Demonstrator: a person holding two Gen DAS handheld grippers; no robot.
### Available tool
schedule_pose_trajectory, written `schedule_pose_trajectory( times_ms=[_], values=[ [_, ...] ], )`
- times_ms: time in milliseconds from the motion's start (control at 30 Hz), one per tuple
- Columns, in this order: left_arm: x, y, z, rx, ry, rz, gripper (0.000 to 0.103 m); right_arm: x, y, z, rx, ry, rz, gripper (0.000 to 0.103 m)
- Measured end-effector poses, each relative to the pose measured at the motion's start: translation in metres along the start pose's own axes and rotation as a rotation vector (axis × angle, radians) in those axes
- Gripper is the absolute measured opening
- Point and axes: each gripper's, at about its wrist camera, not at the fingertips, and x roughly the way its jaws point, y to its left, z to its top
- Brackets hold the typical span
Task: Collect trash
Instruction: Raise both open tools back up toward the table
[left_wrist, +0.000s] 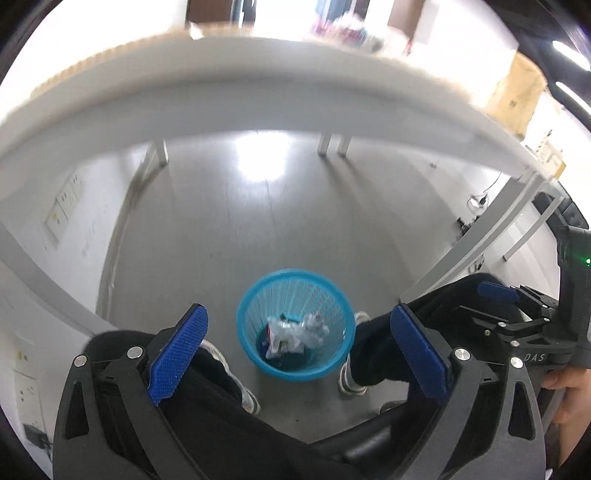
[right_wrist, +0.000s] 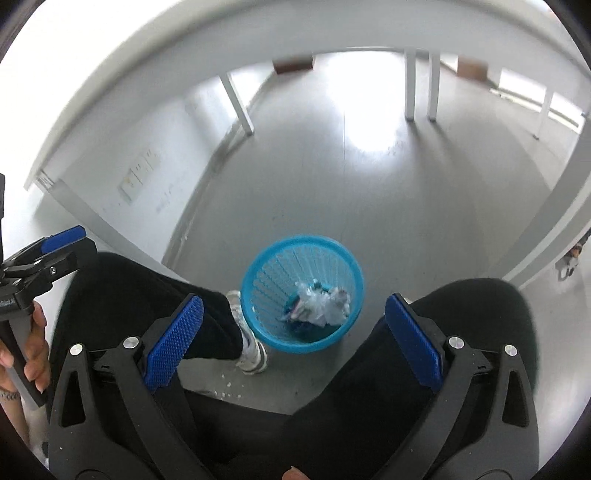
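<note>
A blue mesh wastebasket (left_wrist: 295, 369) (right_wrist: 266, 273) stands on the grey floor between a seated person's feet. Crumpled white paper and wrappers (left_wrist: 295, 332) (right_wrist: 321, 302) lie at its bottom. My left gripper (left_wrist: 299, 354) hangs above the basket with its blue pads wide apart and nothing between them. My right gripper (right_wrist: 295, 336) is likewise open and empty over the basket. In the left wrist view the right gripper (left_wrist: 517, 306) shows at the right edge; in the right wrist view the left gripper (right_wrist: 55, 247) shows at the left edge, held by a hand.
A white table edge (left_wrist: 258, 96) (right_wrist: 147, 74) arcs overhead, its legs (left_wrist: 332, 144) (right_wrist: 410, 88) standing on the floor beyond. The person's dark-trousered legs (left_wrist: 380, 347) (right_wrist: 166, 306) and white shoes (right_wrist: 251, 350) flank the basket. A cardboard box (left_wrist: 517, 96) sits at far right.
</note>
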Motion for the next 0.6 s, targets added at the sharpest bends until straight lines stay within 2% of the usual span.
schedule_pose_trajectory(
  times_ms=[167, 267, 367, 600],
  values=[
    [-0.036, -0.01, 0.01, 0.054, -0.07, -0.009, 0.097, -0.054, 0.006, 0.013, -0.022, -0.121, 0.013, 0.094],
    [-0.056, -0.015, 0.021, 0.075, -0.121, -0.044, 0.097, -0.083, 0.01, 0.029, -0.03, -0.19, 0.032, 0.094],
    [-0.076, -0.02, 0.034, 0.092, -0.175, -0.046, 0.097, -0.109, 0.016, 0.046, -0.047, -0.256, 0.037, 0.094],
    [-0.104, -0.033, 0.072, 0.122, -0.263, -0.064, 0.097, -0.133, 0.018, 0.089, -0.041, -0.349, 0.052, 0.094]
  ],
)
